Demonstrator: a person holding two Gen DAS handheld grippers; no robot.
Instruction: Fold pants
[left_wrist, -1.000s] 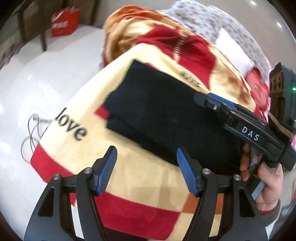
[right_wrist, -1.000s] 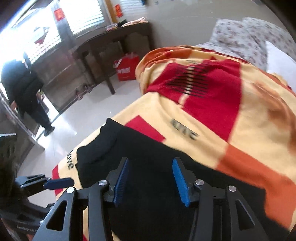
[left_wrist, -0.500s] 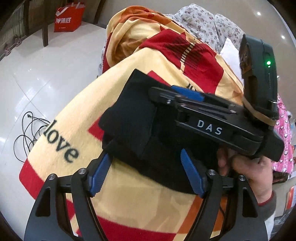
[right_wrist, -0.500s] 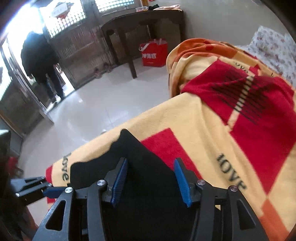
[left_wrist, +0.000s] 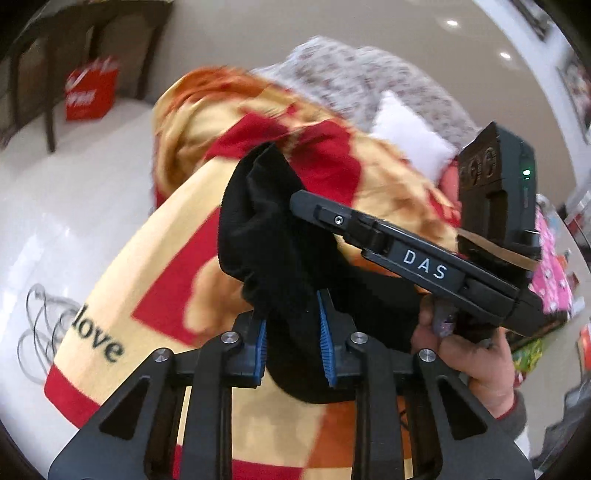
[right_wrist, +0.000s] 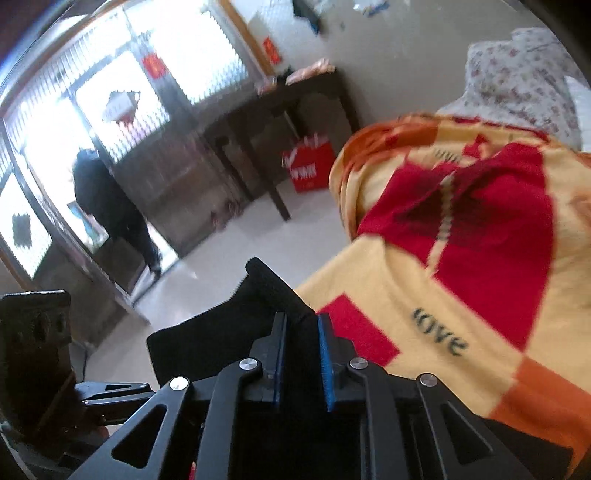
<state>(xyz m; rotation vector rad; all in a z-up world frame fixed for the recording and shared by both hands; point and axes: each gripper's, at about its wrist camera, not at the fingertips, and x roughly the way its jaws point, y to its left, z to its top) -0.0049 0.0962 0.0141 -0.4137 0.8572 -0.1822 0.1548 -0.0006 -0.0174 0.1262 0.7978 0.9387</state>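
A: Both our claws are closing on the black pants (left_wrist: 280, 236). The left gripper (left_wrist: 291, 343) pinches a bunched edge at lower centre; the right gripper (right_wrist: 301, 360) nips the corner raised over the blanket (right_wrist: 461, 295).

B: If our pinches catch only one layer, we'd likely see the fold sag open.

A: We've open blanket toward the upper right; the bed edge drops away on the left.

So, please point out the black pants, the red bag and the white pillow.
black pants (left_wrist: 266, 236), left wrist view, bunched upper fabric.
red bag (left_wrist: 90, 95), left wrist view, front face.
white pillow (left_wrist: 410, 138), left wrist view, centre.
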